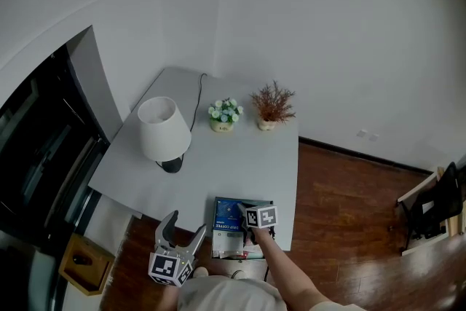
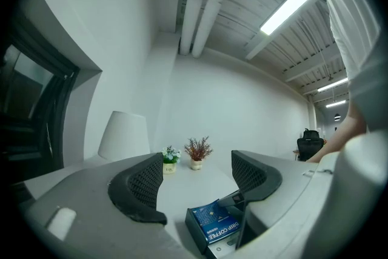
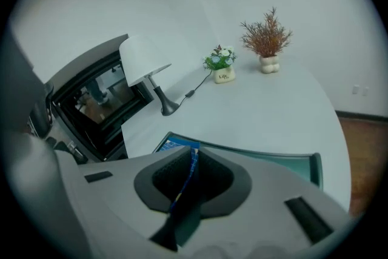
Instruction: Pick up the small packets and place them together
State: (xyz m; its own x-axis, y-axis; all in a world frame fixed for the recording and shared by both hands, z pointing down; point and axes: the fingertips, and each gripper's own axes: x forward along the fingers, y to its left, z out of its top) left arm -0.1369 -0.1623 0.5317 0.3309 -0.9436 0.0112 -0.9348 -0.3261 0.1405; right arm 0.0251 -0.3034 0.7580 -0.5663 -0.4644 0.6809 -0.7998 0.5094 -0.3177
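At the far left of the white table [image 1: 218, 156] stands a lamp [image 1: 160, 129] with a smooth, tapered white shade and a dark round foot. A thin dark cord runs from it toward the wall.

Nearer than the table's edge and left of the box, the left gripper [image 1: 188, 222] hangs with its two dark, mesh-textured pads spread wide and nothing between them.

At the far side of the table, a small cream pot [image 1: 224, 114] holds a tuft of white and green flowers.

At the near edge sits a shallow rectangular box [image 1: 215, 229] with dark greenish walls and an open top. A flat, glossy blue packet [image 1: 228, 215] printed "DRIP COFFEE" lies in its far half. Paler contents fill the near half, too small to make out.

The right gripper [image 1: 242, 211] reaches over the box, its marker cube just above the right wall. Its ribbed dark pads are pinched almost together on a thin blue packet [image 3: 193, 167], seen edge-on and standing upright between them above the box interior.

Right of the flowers, a squat pale pot [image 1: 266, 124] holds a bushy, reddish-brown dried sprig [image 1: 271, 104], close to the table's far right corner.
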